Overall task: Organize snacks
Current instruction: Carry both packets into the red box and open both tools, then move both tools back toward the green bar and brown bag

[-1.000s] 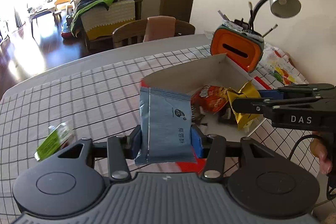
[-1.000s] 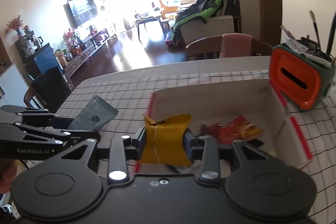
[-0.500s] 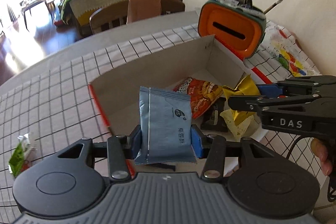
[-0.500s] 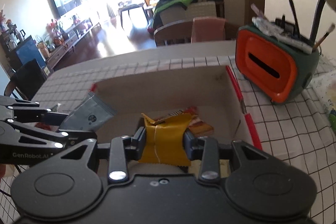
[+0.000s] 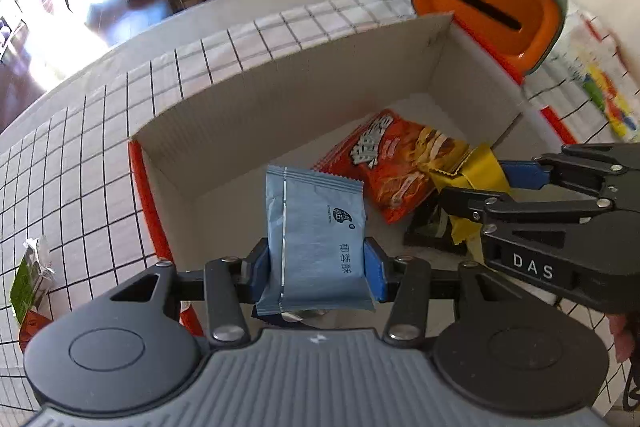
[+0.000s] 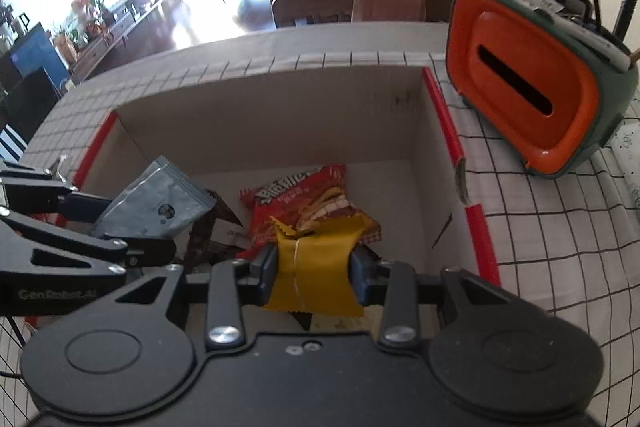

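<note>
My left gripper [image 5: 316, 261] is shut on a blue snack packet [image 5: 316, 235] and holds it upright over the near left part of the open cardboard box [image 5: 280, 103]. My right gripper [image 6: 314, 273] is shut on a yellow snack packet [image 6: 316, 267] over the box's near side; it also shows in the left wrist view [image 5: 480, 171]. A red chip bag [image 5: 384, 163] and a dark packet [image 5: 430, 231] lie on the box floor. The blue packet also shows in the right wrist view [image 6: 156, 205].
An orange and green holder [image 6: 524, 87] with brushes stands right of the box. A green snack packet [image 5: 30, 279] lies on the checked tablecloth [image 5: 80, 147] left of the box. A colourful sheet [image 5: 604, 95] lies at the far right. Chairs stand beyond the table.
Both grippers have moved forward and down over the box with their packets still held. The box now fills more of both views.
</note>
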Motion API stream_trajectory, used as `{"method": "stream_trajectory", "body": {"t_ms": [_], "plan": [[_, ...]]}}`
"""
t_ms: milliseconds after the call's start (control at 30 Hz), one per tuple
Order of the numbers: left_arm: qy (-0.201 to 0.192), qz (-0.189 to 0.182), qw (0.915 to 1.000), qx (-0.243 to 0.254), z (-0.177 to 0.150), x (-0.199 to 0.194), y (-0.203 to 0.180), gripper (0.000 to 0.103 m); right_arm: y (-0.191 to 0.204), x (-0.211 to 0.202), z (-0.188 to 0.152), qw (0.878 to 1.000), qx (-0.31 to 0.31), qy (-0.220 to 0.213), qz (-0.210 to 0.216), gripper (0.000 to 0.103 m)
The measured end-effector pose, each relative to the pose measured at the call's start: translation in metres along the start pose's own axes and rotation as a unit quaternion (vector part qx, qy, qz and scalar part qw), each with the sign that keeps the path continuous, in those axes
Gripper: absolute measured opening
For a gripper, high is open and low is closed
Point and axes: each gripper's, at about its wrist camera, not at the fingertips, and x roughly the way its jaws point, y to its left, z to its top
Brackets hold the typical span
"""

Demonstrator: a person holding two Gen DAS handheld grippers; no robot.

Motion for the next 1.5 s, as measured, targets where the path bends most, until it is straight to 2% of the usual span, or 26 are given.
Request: {"method": "stream_trajectory", "body": {"t_ms": [267, 533, 833, 1267, 1500], "plan": [[0.042, -0.003, 0.9989, -0.023, 0.003, 0.022, 0.009, 0.048, 0.000, 0.008, 0.003, 1.000, -0.014, 0.021, -0.007, 0.037], [0.031, -0.018, 0.9990, -0.027, 0.001, 0.017, 0.011, 0.048, 0.000, 0.003, 0.002, 1.000, -0.008, 0.023, -0.010, 0.037], [-0.007, -0.039, 0.9988, -0.030, -0.007, -0.009, 0.013, 0.059, 0.004, -0.017, -0.001, 1.000, -0.002, 0.008, -0.007, 0.037], [-0.084, -0.058, 0.9946, -0.015, -0.031, -0.063, 0.019, 0.061, 0.019, -0.067, -0.005, 0.999, -0.002, -0.035, 0.017, 0.038], [-0.133, -0.051, 0.9896, -0.021, -0.051, -0.095, 0.033, 0.061, 0.040, -0.096, -0.010, 0.997, -0.015, -0.066, 0.035, 0.039]]}}
